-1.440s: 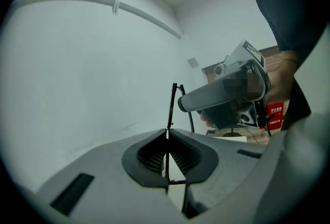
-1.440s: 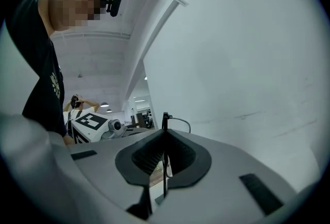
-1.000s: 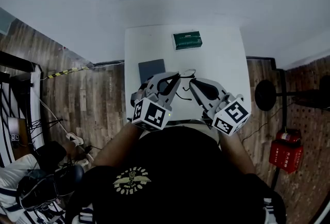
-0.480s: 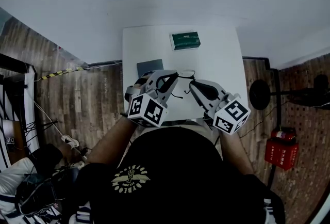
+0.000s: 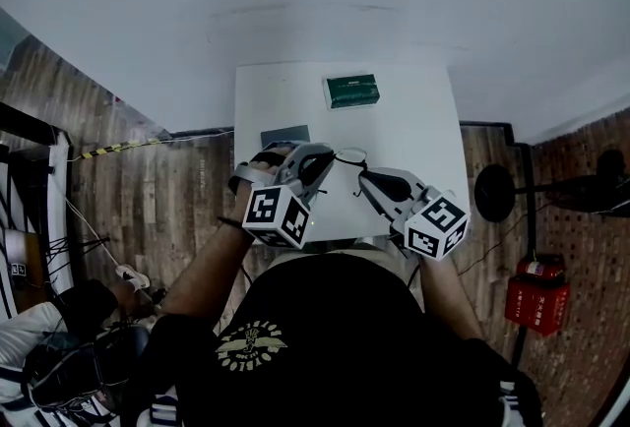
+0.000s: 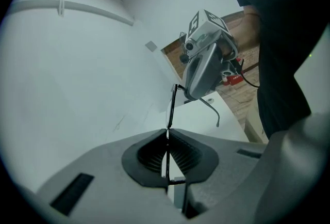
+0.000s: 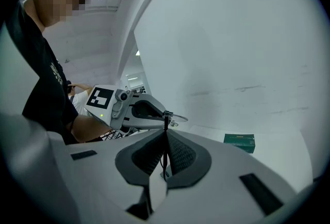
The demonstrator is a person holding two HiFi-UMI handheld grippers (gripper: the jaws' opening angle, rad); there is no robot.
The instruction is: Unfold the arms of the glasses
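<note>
Left claw [image 6: 166, 134] newly rolled; thin wire glasses [image 6: 171, 107]

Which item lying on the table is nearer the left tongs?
The dark flat pad, just beside the left tongs; the green box lies farther back.

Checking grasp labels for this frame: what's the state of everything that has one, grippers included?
glasses: lifted off the table, gripped at two places, one arm sticking out free
left gripper: fingers shut on a thin black part of the glasses
right gripper: fingers shut on another thin part of the glasses
green box: flat at the table's far end, untouched
dark grey pad: flat on the table, partly behind the left gripper
</note>
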